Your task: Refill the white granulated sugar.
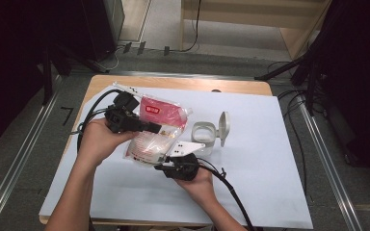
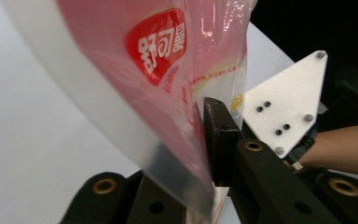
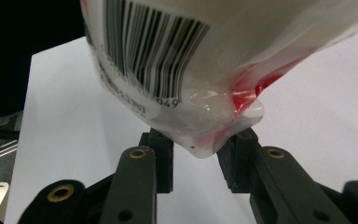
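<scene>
Pouch (image 1: 156, 130), red and white plastic, held above the white sheet (image 1: 260, 183) near table centre, tilted, red top away from the person. Left gripper (image 1: 155, 127) clamped on the pouch's side; in the left gripper view the film (image 2: 168, 93) runs between its 2 jaws, 1 pad pressed against it. Right gripper (image 1: 160, 166) at the pouch's lower corner: in the right gripper view the corner (image 3: 205, 135) sits between the 2 jaws with a gap on each side, so released, not gripping. Barcode (image 3: 154, 51) faces that camera. Small clear container (image 1: 204, 136) with flipped-up lid stands just right of the pouch.
</scene>
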